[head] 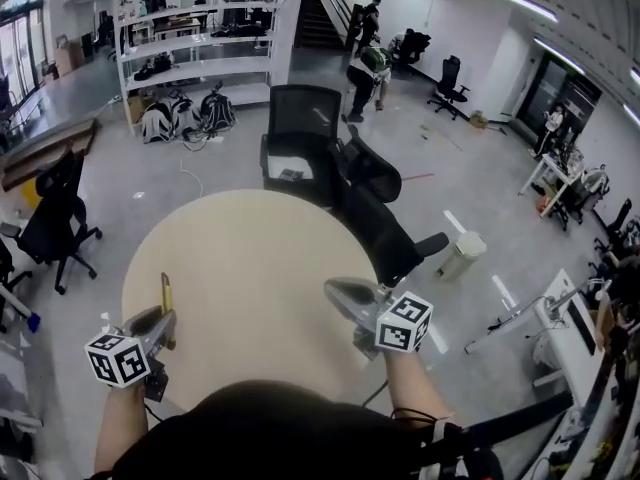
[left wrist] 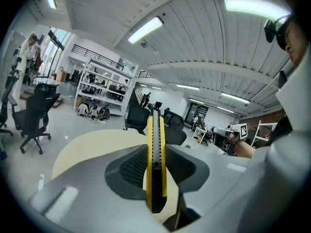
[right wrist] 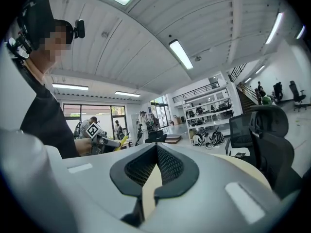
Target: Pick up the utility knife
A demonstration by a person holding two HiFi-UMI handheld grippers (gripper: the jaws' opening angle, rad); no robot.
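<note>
Where the head view looks down, the left gripper holds the utility knife above the round table, its yellow body reaching ahead of the jaws; the right gripper hangs over the table's rim. The left gripper view shows jaws partly closed, pads pressing both sides of the knife standing on edge between them. The right gripper view shows jaws meeting at their tips, nothing between.

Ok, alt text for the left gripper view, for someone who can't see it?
The left gripper holds a yellow utility knife clamped between its jaws, the knife pointing away from the camera above a round beige table. Black office chairs and white shelving stand in the open room behind.
</note>
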